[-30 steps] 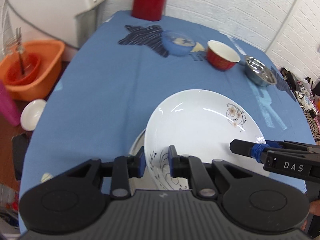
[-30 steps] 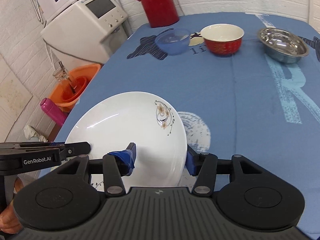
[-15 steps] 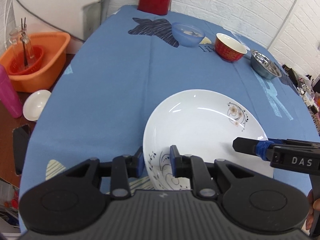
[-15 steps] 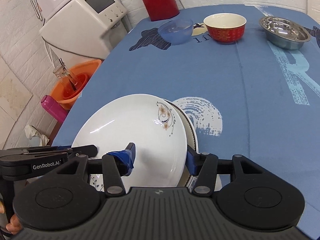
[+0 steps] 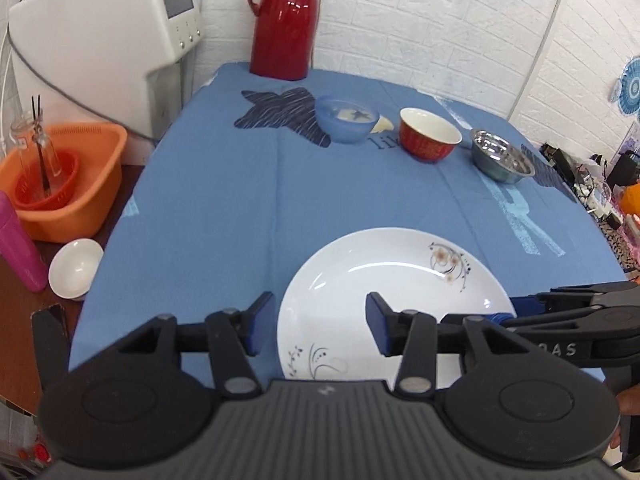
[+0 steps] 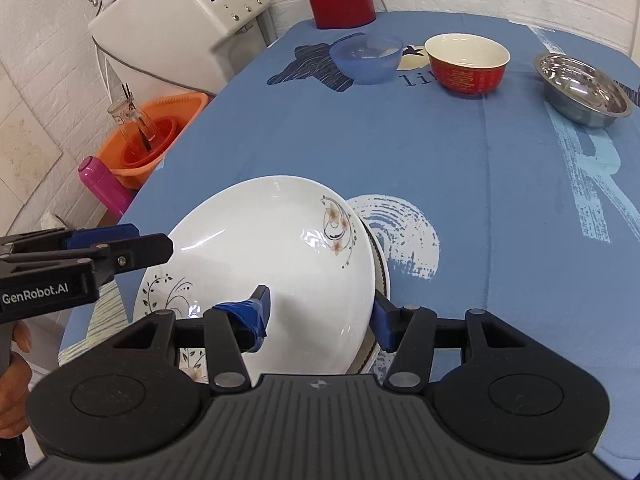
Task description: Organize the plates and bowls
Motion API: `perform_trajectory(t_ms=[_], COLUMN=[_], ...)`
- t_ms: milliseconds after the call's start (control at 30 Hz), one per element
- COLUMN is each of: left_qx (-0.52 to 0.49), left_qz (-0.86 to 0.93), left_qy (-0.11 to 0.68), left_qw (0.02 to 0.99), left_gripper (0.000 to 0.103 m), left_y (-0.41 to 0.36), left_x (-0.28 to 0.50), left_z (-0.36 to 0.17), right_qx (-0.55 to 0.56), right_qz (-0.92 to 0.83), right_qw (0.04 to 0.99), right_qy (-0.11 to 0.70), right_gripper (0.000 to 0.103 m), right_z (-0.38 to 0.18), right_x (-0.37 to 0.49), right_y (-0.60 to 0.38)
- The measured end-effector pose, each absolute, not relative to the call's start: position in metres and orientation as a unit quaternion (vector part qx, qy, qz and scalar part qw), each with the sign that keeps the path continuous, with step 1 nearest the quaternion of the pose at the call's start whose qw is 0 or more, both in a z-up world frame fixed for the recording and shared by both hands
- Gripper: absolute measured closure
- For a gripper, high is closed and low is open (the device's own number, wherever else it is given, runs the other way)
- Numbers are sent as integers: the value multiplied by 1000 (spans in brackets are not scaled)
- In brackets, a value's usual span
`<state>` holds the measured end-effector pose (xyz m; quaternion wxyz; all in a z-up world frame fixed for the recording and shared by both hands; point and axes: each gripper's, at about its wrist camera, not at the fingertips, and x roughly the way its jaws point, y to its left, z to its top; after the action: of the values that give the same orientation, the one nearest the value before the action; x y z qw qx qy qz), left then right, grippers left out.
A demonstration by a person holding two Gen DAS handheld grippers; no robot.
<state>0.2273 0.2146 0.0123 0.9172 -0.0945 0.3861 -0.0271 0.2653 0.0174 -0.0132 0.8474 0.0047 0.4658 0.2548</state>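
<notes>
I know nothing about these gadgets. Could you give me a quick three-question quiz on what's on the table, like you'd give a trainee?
1. Multiple choice: how many bowls stand in a row on the blue tablecloth in front of the red thermos? A two, B three, C five.
2. True or false: the left gripper is clamped on the white plate.
3. Fill in: the white plate rests on a second ___.

Key
1. B: blue bowl, red bowl, steel bowl.
2. False: its jaws stand open.
3. plate: the second plate peeks out underneath.
</notes>
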Motion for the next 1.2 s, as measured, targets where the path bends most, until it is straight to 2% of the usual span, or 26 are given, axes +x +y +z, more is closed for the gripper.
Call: perform_trajectory(t_ms=[300,433,533,733,933,1033,1200], left_qx=[-106,-101,-101,-115,-103,-103,-129], left_qz=[-37,-38,-37,-44,-69,-93,-127], left_qy=[383,383,382,384,389,399,426], left_qw=[917,918,918,915,913,906,886], left_gripper=[57,57,55,55,52,51,51], left_y=[210,207,208,208,184,164,114], left_x=[228,229,228,233,247,267,327], left_z=[16,18,19,21,25,26,28], right_qx=[27,-21,0,48,85,125,150], right_qz=[240,243,252,235,187,132,82], right_qw=[845,846,843,861,866,868,890], right_qy=[477,475,476,448,455,462,423], right_gripper=[64,63,65,65,64,64,64], right_z=[-14,-16,-14,2,-11,-19,-10], right_x=[267,264,268,273,278,293,334], right_y=[3,16,6,-36,-99,-136,-186])
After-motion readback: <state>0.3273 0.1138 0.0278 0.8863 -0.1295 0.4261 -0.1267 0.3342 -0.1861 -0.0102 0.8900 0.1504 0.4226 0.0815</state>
